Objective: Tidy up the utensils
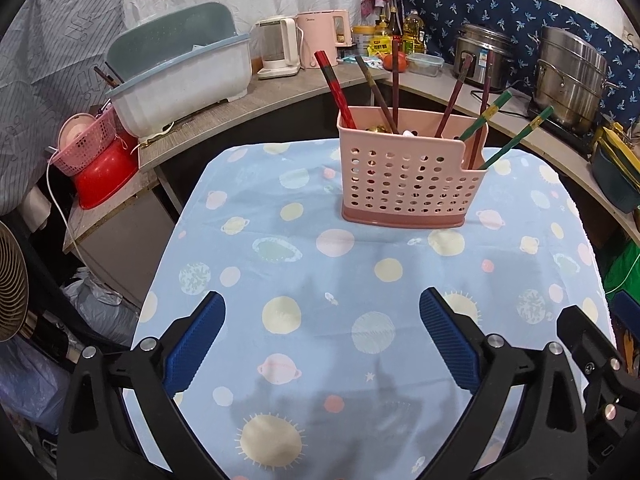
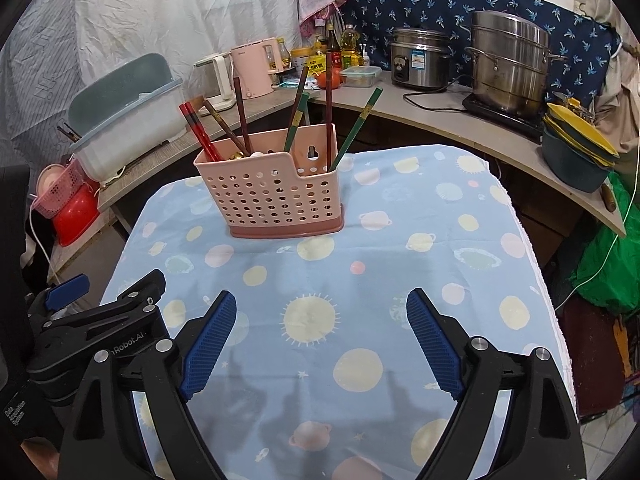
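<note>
Cluttered kitchen counters ring a bench under a planet-print cloth (image 1: pixel 280 264). At its far side stands the pink holder (image 1: pixel 404 184), with every visible chopstick (image 1: pixel 338 92) upright inside, so sorting looks finished. Left gripper (image 1: pixel 322 312) and right gripper (image 2: pixel 320 308) hover with jaws wide, empty. Items down inside the holder are hard to make out.

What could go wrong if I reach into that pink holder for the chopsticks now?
The pink holder is light, tall and stands free on loose cloth, so pulling a leaning chopstick could tip it. The green chopsticks lean outward and may snag neighbours. Both the left gripper and right gripper are open and empty, so nothing steadies the holder.
</note>
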Tool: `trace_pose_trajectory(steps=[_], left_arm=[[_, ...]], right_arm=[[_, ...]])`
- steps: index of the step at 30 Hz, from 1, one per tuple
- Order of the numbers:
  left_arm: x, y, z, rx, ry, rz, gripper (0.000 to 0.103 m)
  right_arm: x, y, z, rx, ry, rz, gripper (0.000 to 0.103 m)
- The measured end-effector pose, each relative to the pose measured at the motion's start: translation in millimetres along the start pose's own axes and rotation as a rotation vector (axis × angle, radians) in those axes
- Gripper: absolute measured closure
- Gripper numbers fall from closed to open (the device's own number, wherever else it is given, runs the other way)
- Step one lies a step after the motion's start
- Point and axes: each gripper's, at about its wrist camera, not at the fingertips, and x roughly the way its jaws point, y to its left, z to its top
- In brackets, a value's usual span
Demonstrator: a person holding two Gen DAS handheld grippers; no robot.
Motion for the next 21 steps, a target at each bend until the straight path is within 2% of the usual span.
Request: trace_pose_trajectory(steps=[6,9,14,21], left_arm=[[0.2,-1.4,-2.5,0.000,0.012,-0.001,0.009],[-0.7,-1.7,-3.4,0.003,0.012,0.000,0.009],[-1.8,-2.4,-4.6,0.003,0.013,-0.005,0.007],[-3.2,-3.0,-5.5,0.003,0.007,-0.021,0.007]], right_arm=[[0.9,-0.8,-3.4,0.000,0.013,0.001,0.016],[1.2,-1.6,-3.6,0.010,0.018,0.010,0.006],[-1.8,-0.8,-5.0,0.006,-0.004,-0.011,0.006],[0.9,-3.4,-5.7,0.003,0.011,-0.022,0.006]])
